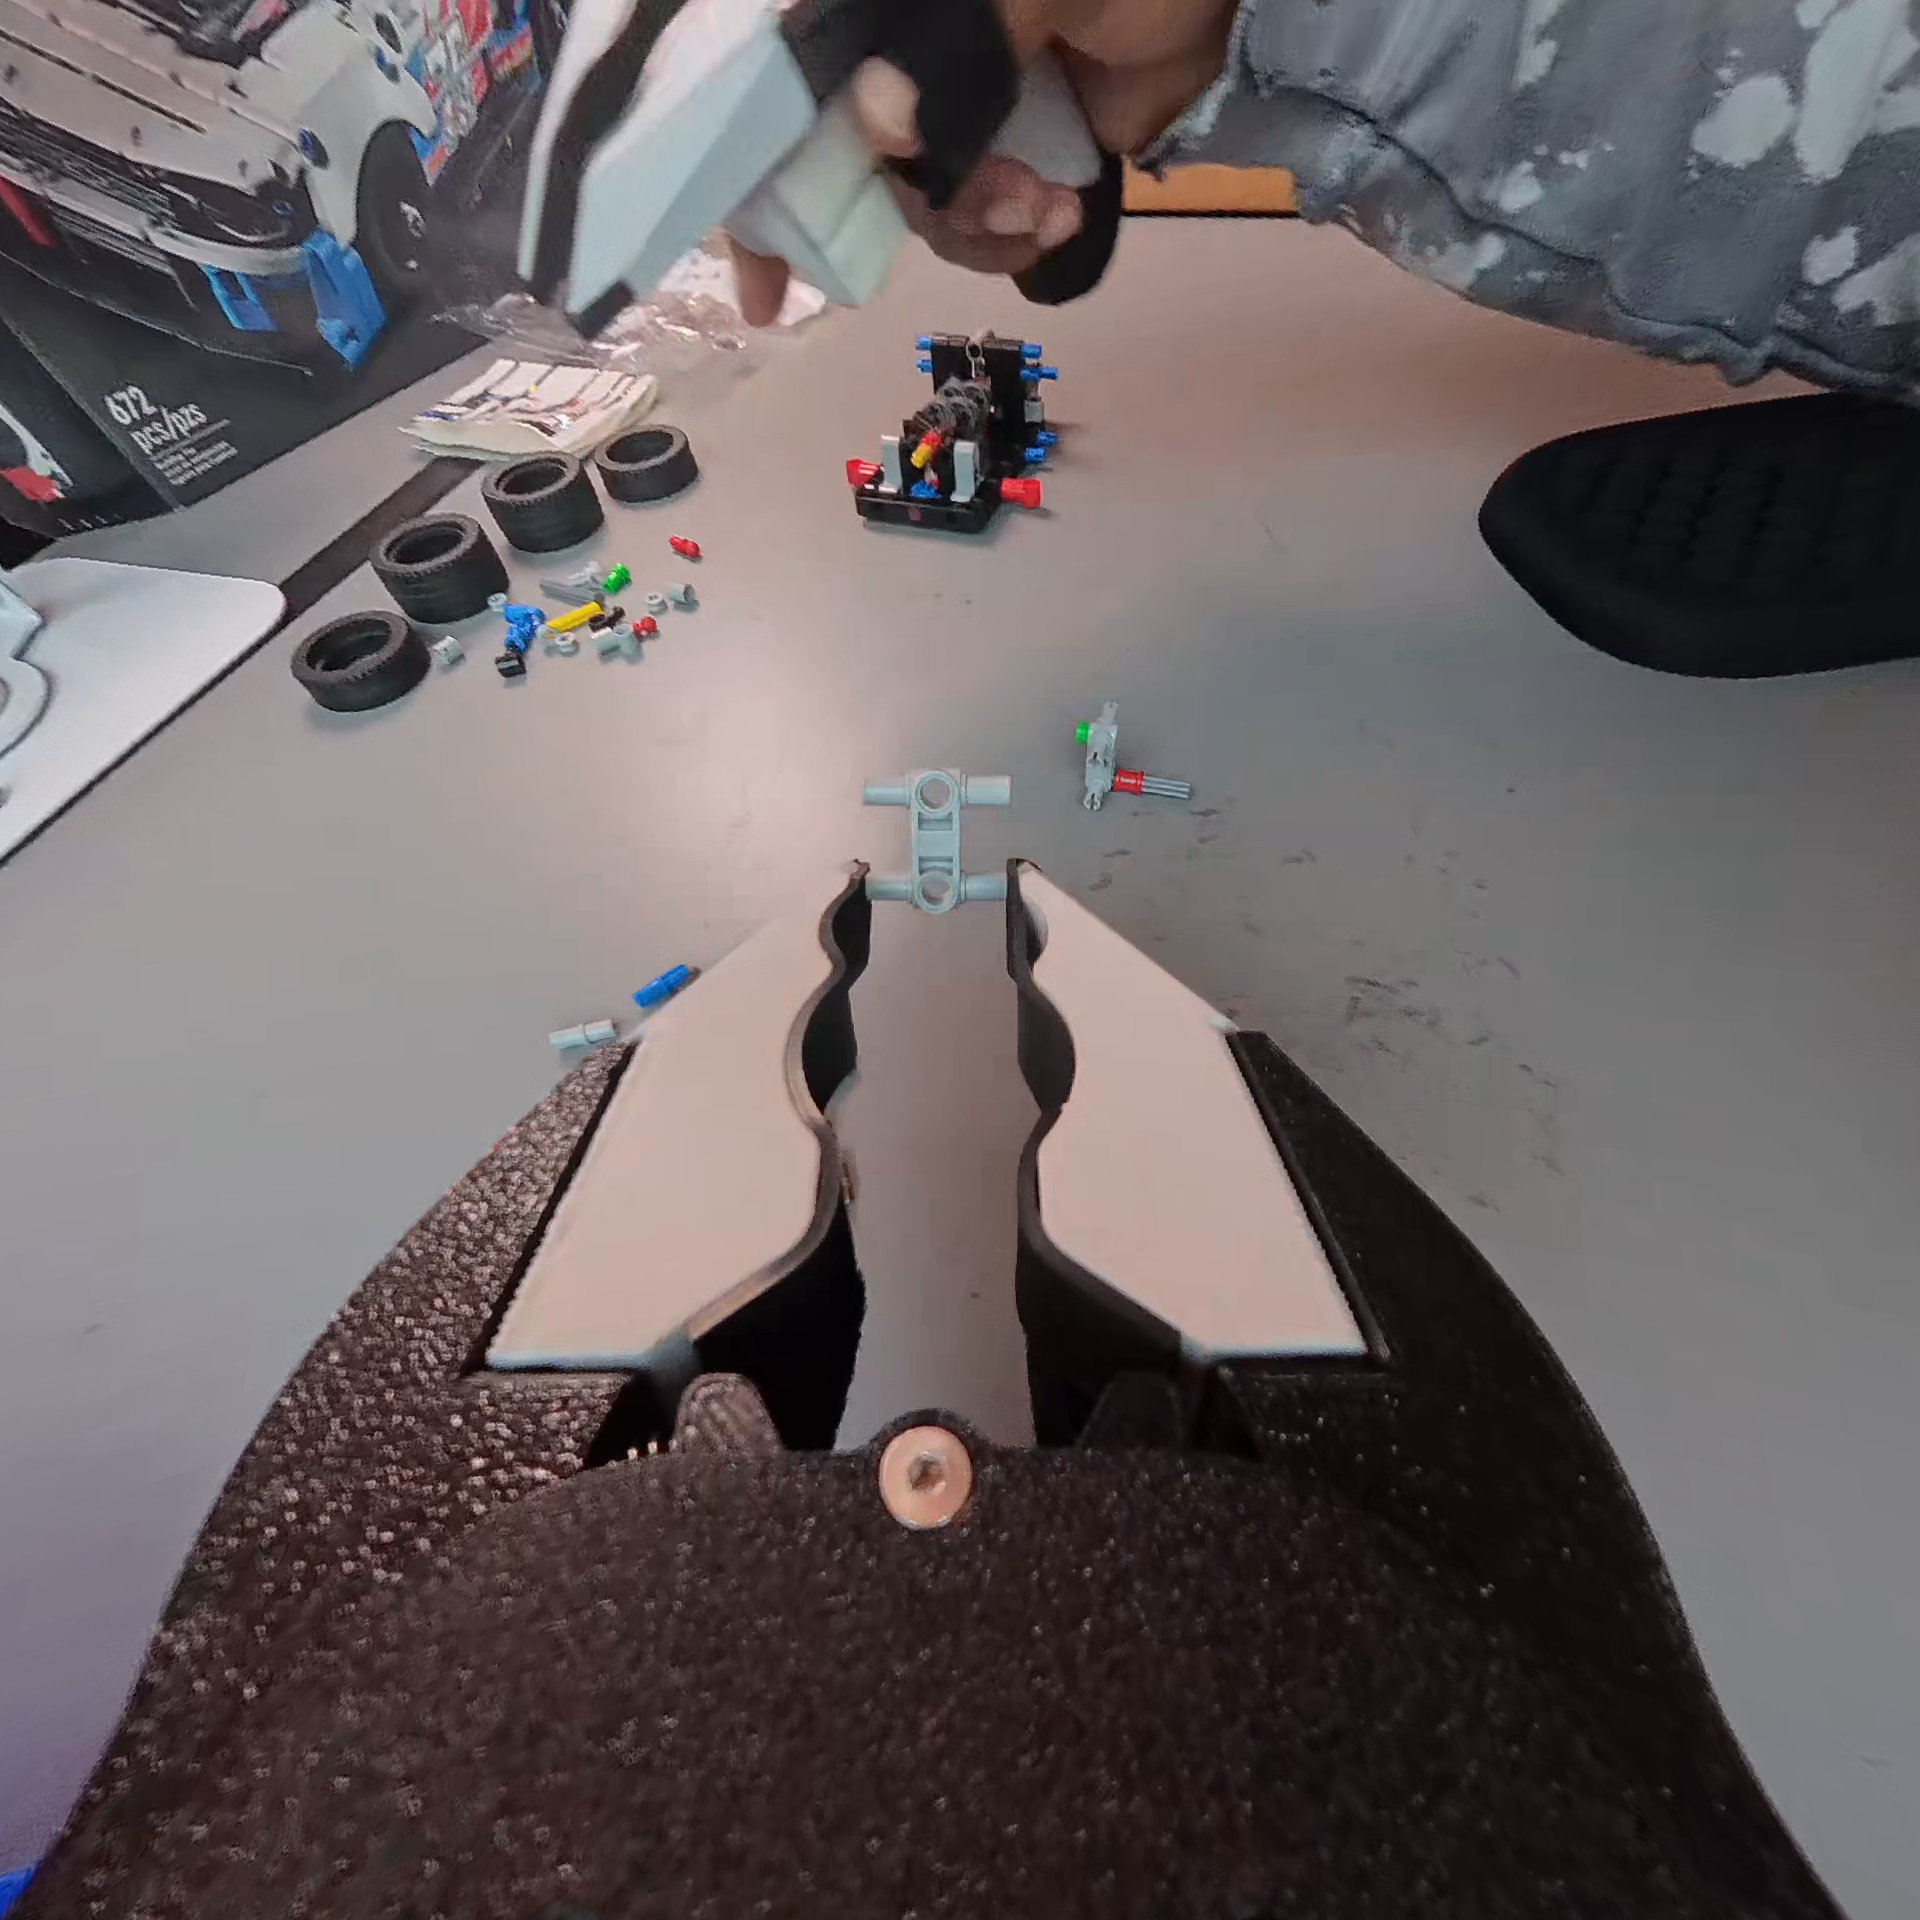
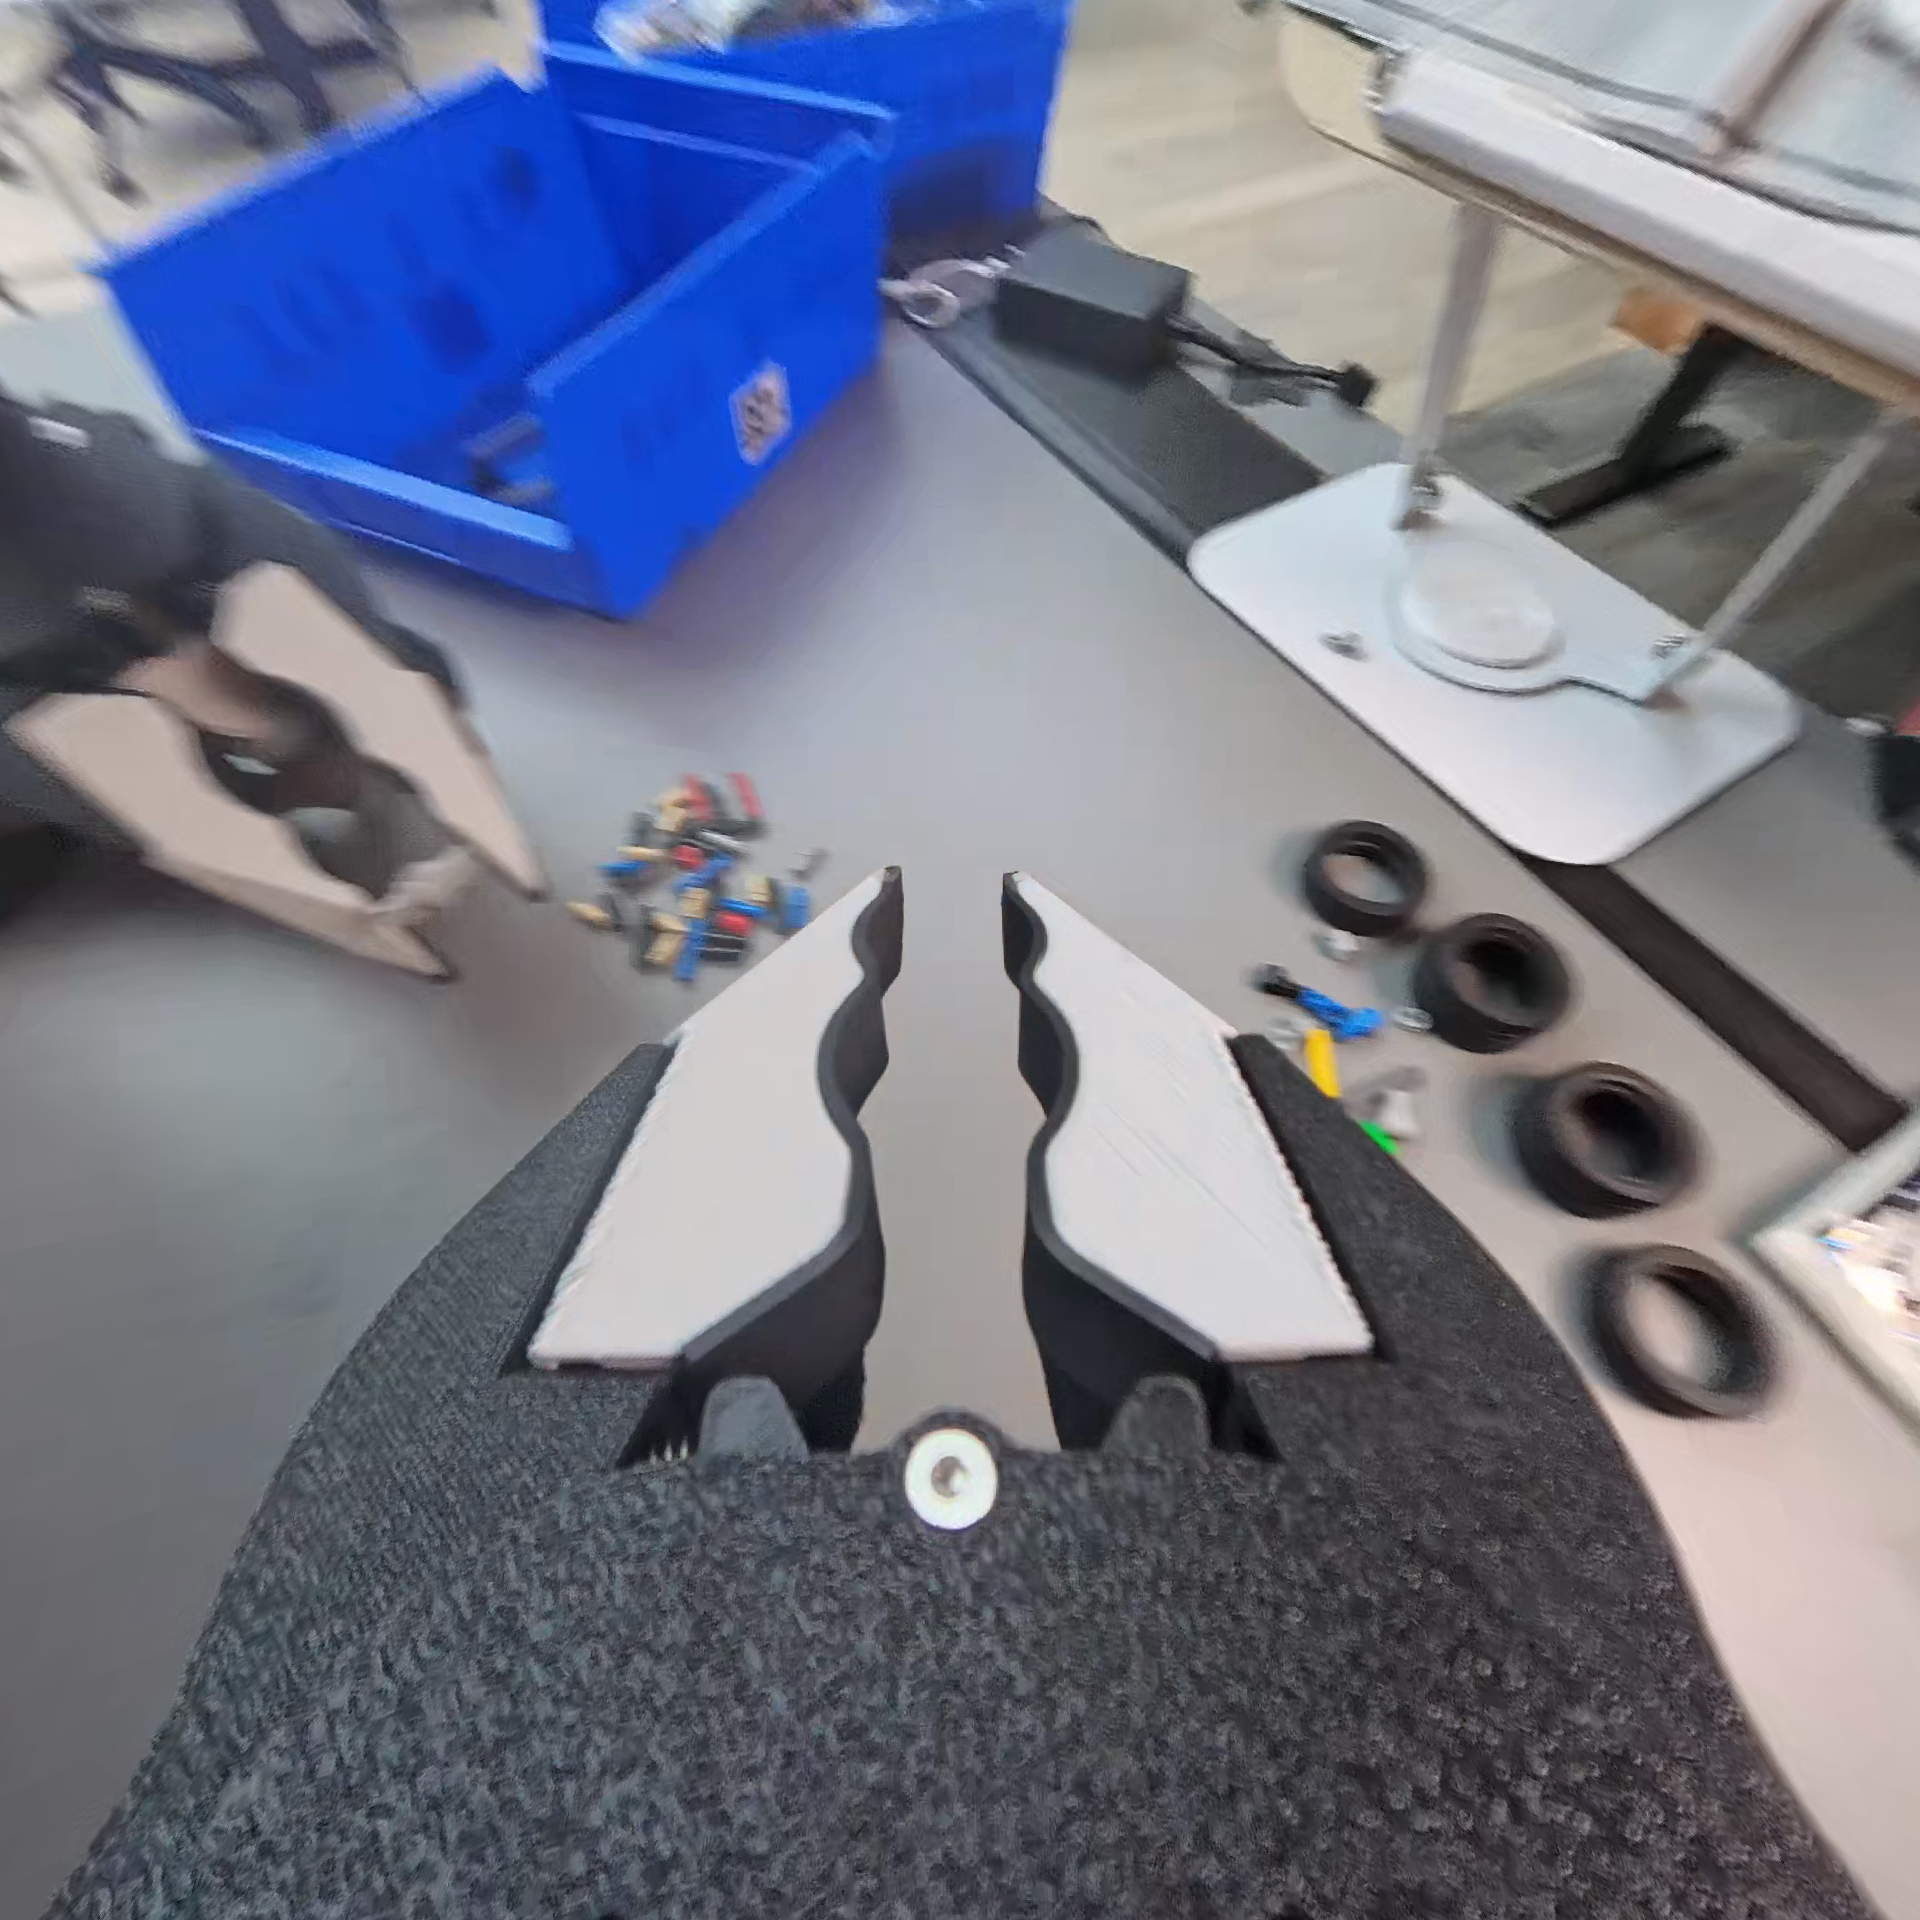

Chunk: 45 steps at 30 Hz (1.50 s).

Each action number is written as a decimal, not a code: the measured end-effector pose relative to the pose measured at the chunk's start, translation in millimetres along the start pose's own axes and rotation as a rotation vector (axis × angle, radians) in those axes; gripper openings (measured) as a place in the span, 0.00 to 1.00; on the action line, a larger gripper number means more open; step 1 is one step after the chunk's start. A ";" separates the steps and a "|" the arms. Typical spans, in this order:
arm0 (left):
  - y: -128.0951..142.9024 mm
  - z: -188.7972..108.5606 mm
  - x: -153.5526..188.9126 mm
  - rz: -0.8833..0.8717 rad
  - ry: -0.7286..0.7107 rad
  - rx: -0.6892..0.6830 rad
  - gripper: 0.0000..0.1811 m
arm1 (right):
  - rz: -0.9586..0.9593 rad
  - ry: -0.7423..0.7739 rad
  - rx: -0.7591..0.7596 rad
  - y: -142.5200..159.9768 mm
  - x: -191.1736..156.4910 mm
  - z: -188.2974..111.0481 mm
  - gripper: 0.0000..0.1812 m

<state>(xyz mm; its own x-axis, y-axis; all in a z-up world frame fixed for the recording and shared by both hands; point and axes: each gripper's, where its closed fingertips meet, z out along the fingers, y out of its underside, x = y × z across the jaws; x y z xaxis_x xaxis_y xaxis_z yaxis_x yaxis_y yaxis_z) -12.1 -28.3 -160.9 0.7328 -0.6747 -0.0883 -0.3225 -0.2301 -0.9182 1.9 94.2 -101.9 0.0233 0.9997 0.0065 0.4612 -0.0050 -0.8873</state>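
Note:
My left gripper (image 1: 937, 873) is open and low over the grey table (image 1: 1351, 1039). Its fingertips (image 1: 858, 871) stand either side of the near end of a light grey pin-and-hole connector piece (image 1: 938, 821) lying flat. A small grey piece with green and red pins (image 1: 1117, 764) lies just to the right. A blue pin (image 1: 662, 985) and a grey pin (image 1: 582, 1034) lie left of the fingers. My right gripper (image 2: 951, 883) is open, empty and blurred above the table. A pile of small parts (image 2: 696, 894) is left of its tips. The left gripper also shows in the right wrist view (image 2: 488, 935).
A black assembly with blue and red pins (image 1: 956, 436) stands farther back. Several tyres (image 1: 436, 566) and loose parts (image 1: 592, 613) lie at the left, by a car-picture box (image 1: 156, 260). Blue bins (image 2: 520, 343), a white stand base (image 2: 1496, 655) and a black adapter (image 2: 1091, 296) stand behind. One gripper's finger ends stand about 15 centimetres off the other's. To the blue pin (image 1: 662, 985): left tips about 9 centimetres, right tips about 15 centimetres. The right camera catches it too, in the right wrist view (image 2: 789, 906).

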 end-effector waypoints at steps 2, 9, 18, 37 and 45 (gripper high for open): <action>-3.1 -1.6 -3.7 0.033 -0.042 0.012 0.14 | 0.106 -0.160 0.072 -2.1 -54.2 -5.3 0.10; -1.6 3.4 -2.4 0.286 -0.197 -0.061 0.14 | 0.178 -0.196 0.062 32.2 -127.9 24.2 0.12; -18.3 1.1 9.6 0.256 -0.147 0.050 0.18 | -0.167 -0.196 0.288 18.5 -132.1 3.0 0.02; -64.5 -31.7 43.2 -0.030 0.247 0.378 0.07 | -0.746 0.040 0.468 -0.3 -156.3 -23.1 0.02; -50.8 -27.4 40.3 -0.031 0.267 0.301 0.05 | -0.541 -0.070 0.420 12.7 -150.5 -11.8 0.02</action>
<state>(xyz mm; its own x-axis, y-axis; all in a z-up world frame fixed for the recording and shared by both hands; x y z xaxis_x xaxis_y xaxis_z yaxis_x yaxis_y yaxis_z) 17.3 -63.0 -107.3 0.5453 -0.8382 0.0088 -0.0838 -0.0649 -0.9944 14.8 -56.7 -108.6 -0.1774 0.8580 0.4820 0.0084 0.4910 -0.8711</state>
